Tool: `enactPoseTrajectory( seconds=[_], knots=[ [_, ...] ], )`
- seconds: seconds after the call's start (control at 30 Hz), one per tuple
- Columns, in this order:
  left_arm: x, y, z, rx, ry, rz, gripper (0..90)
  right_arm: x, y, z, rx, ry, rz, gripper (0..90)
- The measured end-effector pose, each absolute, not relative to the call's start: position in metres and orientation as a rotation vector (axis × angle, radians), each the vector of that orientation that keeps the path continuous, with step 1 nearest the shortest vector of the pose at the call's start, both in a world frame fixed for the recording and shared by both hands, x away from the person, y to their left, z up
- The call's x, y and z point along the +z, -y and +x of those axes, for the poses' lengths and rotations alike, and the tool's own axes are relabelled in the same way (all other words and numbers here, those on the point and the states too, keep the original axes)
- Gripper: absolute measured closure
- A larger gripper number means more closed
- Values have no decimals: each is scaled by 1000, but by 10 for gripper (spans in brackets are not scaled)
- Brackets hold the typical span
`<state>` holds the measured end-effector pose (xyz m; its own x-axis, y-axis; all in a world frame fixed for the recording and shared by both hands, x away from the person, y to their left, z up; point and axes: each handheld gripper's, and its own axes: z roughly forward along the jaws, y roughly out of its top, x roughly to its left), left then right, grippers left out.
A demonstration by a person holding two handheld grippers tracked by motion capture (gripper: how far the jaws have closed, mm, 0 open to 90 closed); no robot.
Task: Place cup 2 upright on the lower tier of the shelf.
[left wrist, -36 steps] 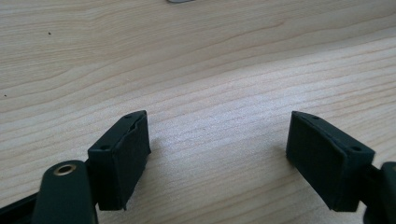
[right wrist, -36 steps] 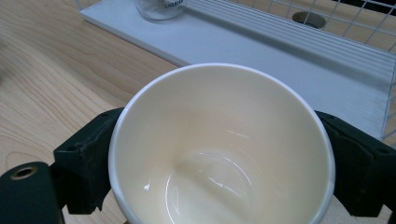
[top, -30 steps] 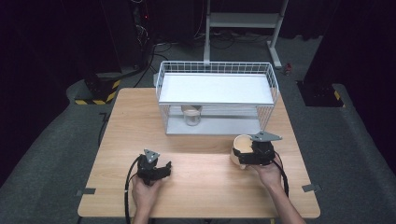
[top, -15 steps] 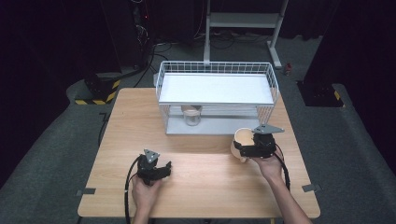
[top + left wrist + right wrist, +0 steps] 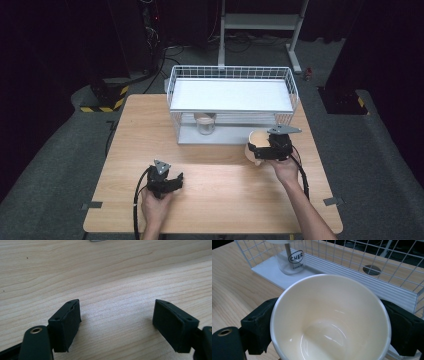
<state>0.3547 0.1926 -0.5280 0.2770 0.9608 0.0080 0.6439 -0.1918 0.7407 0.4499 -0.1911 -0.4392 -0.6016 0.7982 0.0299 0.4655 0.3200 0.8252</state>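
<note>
Your right gripper (image 5: 256,150) has carried its clamped cup (image 5: 329,317) toward the rack (image 5: 230,75); wires may snag. Left gripper (image 5: 116,325) gapes wide, empty.

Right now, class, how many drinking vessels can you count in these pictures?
2: a cream cup gripped by the right gripper, and a clear glass on the wire rack's lower shelf. Others may be hidden.

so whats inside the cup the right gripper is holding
Nothing: the cup, clamped in the right gripper, shows a bare, glossy cream inside down to its bottom. The near inner wall falls below the picture's edge, so it goes unchecked.
</note>
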Motion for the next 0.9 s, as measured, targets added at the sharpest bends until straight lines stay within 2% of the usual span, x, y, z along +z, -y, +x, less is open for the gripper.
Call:
enactPoseTrajectory(
  seconds=[0.43, 0.9],
  knots=[
    [-528, -193, 355, 646, -1439, 1924, 229, -437, 179, 473, 1188, -2198, 1146, 98],
    [-528, -193, 355, 647, -1439, 1921, 230, -455, 173, 491, 1180, -2144, 1231, 98]
  ],
)
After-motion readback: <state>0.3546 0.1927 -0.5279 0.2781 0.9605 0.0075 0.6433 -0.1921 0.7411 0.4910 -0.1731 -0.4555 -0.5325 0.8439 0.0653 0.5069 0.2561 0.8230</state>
